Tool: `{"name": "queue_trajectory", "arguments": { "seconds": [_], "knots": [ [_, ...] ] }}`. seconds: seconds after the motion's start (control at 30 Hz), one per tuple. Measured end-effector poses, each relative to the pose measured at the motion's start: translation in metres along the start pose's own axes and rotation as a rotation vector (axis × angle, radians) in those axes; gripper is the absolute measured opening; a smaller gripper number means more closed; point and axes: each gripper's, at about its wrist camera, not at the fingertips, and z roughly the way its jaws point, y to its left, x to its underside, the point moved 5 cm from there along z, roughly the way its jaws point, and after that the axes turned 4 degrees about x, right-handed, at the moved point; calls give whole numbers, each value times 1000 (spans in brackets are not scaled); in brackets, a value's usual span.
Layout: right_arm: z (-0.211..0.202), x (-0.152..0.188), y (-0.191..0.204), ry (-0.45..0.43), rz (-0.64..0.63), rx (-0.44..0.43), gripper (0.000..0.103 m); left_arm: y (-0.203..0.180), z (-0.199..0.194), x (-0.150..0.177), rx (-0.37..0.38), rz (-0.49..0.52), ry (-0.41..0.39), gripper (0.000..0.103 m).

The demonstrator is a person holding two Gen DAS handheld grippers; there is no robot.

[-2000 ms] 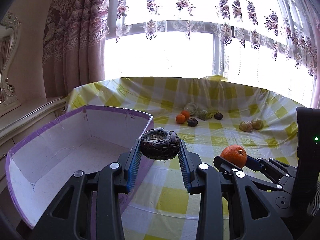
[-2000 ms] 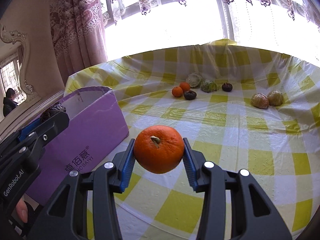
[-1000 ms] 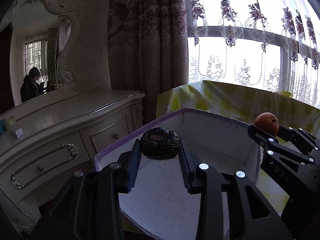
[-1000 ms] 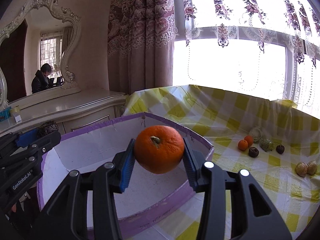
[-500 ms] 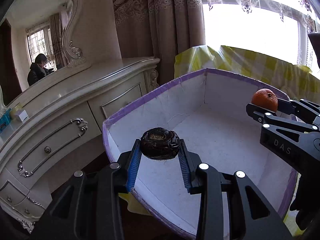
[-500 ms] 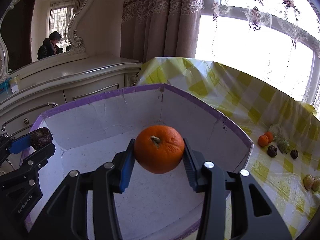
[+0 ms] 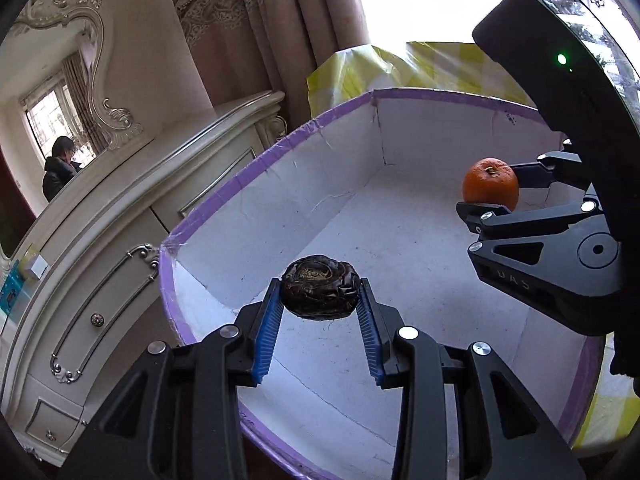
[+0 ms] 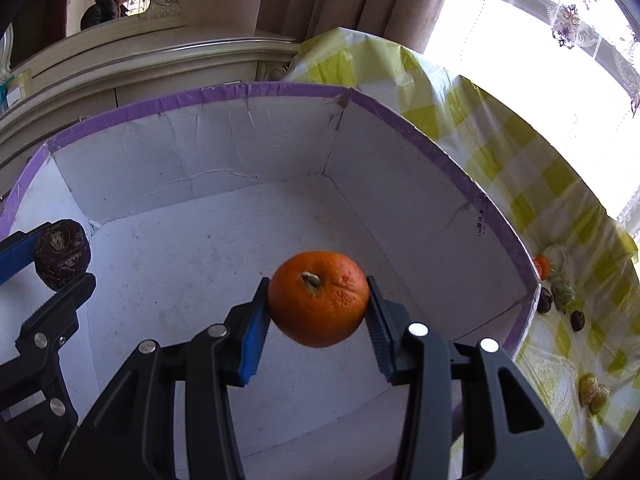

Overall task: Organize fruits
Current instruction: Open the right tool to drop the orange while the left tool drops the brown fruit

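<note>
A cream dresser with silver drawer handles is set against a beige wall. An ornate framed mirror is mounted above it. Patterned brown curtains are hung beside a brightly backlit window. A yellow checked tablecloth is lit by daylight.

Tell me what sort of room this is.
Most likely a bedroom or dressing area in a home: an ornate cream dresser with a carved mirror, heavy patterned curtains beside a bright window, and a table under a yellow checked cloth.
</note>
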Motion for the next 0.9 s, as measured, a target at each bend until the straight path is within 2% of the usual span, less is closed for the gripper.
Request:
{"name": "queue_trajectory", "arguments": {
  "seconds": [0.07, 0.2, 0.33, 0.37, 0.4, 0.47, 0.6, 0.7, 0.77, 0.9],
  "knots": [
    [6, 1, 1, 59, -34, 1, 45, 1, 6, 1, 32, 5, 68, 35],
    [14, 4, 6, 146, -86, 4, 46, -2, 13, 5, 43, 58, 172, 36],
    [18, 8, 5, 186, -96, -1, 51, -5, 18, 6, 48, 101, 255, 45],
    [19, 9, 7, 195, -114, 9, 61, -6, 18, 7, 56, 108, 281, 48],
    [19, 9, 8, 196, -129, 21, 77, -7, 21, 8, 67, 118, 307, 52],
    [18, 9, 10, 196, -154, 45, 90, -11, 23, 10, 74, 144, 364, 55],
    [19, 12, 13, 220, -175, 65, 97, -14, 30, 11, 104, 173, 483, 65],
    [21, 15, 13, 262, -169, 53, 98, -17, 34, 11, 164, 214, 582, 79],
    [22, 15, 13, 278, -167, 40, 98, -17, 38, 12, 190, 244, 651, 81],
    [22, 13, 10, 263, -144, 30, 98, -18, 37, 10, 198, 267, 664, 85]
  ]
}}
